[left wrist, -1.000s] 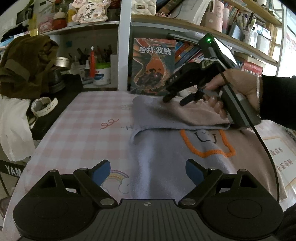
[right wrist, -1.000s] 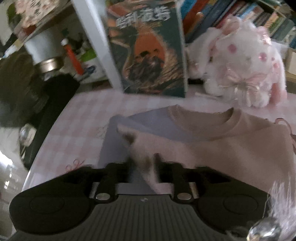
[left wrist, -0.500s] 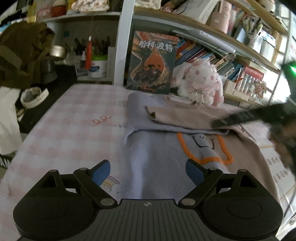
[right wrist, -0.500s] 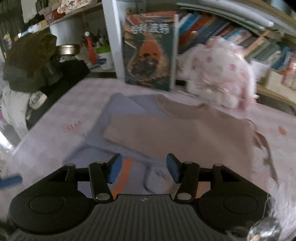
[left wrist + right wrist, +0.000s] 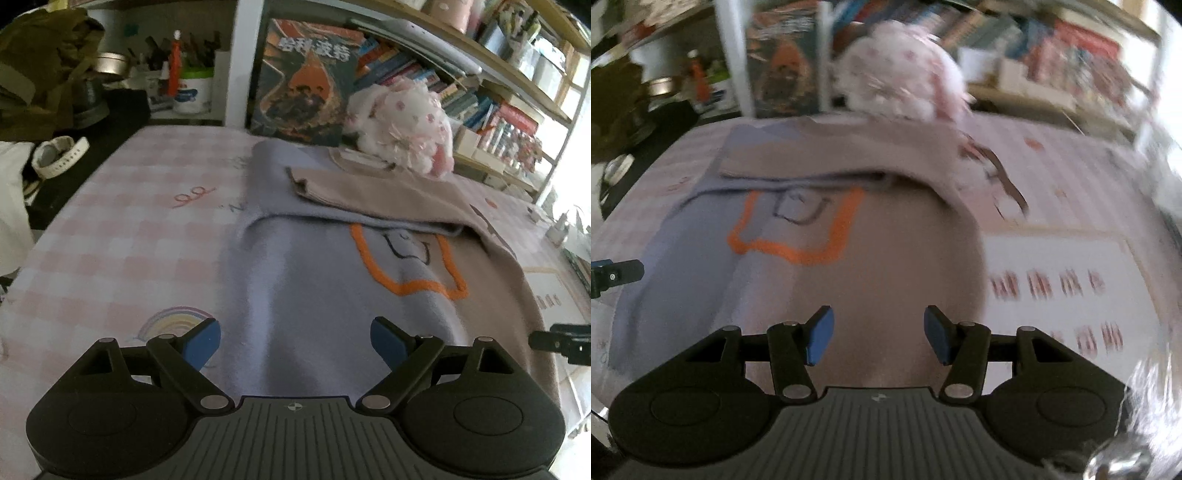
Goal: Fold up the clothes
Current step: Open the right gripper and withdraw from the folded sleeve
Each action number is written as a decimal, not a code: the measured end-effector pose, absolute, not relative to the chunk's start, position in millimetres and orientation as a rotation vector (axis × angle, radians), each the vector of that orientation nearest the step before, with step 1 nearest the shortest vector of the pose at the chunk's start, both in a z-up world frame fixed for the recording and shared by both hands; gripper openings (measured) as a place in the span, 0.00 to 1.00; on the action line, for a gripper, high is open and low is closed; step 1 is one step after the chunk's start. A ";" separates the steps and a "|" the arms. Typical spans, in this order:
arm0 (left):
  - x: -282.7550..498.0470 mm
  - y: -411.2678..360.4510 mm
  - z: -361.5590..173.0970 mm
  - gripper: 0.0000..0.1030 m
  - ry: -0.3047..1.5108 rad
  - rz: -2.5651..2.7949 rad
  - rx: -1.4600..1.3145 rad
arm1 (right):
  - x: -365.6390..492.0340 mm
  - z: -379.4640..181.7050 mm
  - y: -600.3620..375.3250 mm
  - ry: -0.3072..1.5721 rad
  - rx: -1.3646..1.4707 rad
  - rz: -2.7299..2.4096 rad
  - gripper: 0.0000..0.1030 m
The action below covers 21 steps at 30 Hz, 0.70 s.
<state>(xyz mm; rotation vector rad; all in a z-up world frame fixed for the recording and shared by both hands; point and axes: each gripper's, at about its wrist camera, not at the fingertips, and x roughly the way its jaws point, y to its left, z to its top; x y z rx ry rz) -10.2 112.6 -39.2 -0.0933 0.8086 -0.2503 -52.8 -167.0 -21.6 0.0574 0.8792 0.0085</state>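
Note:
A lilac and beige sweater (image 5: 314, 280) with an orange outline patch (image 5: 406, 266) lies flat on the pink checked table (image 5: 122, 229). Both sleeves are folded across its chest, the beige one (image 5: 369, 195) on top. My left gripper (image 5: 295, 341) is open and empty over the sweater's lilac near part. My right gripper (image 5: 875, 339) is open and empty over the beige near part (image 5: 905, 266). A tip of the right gripper shows at the right edge of the left wrist view (image 5: 557, 341). A tip of the left gripper shows at the left edge of the right wrist view (image 5: 613, 275).
A pink plush toy (image 5: 402, 122) and an upright book (image 5: 306, 81) stand behind the sweater. Shelves with books (image 5: 498, 122) fill the back. A white watch (image 5: 59, 155) and dark clothes (image 5: 40, 70) lie at the left. A printed sheet (image 5: 1071, 295) lies right of the sweater.
My right gripper has let go of the beige sleeve, left it folded across the chest, opened, and pulled back to the sweater's near right part. My left gripper has stayed open.

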 end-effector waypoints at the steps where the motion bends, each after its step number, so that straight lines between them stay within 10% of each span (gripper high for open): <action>1: -11.7 109.1 -38.2 0.88 0.806 -0.254 -0.090 | -56.2 -21.3 -169.2 0.876 0.058 0.008 0.50; 21: -85.2 40.5 -19.8 0.88 0.777 -0.202 0.024 | -126.7 -17.3 -217.7 0.843 0.087 0.064 0.55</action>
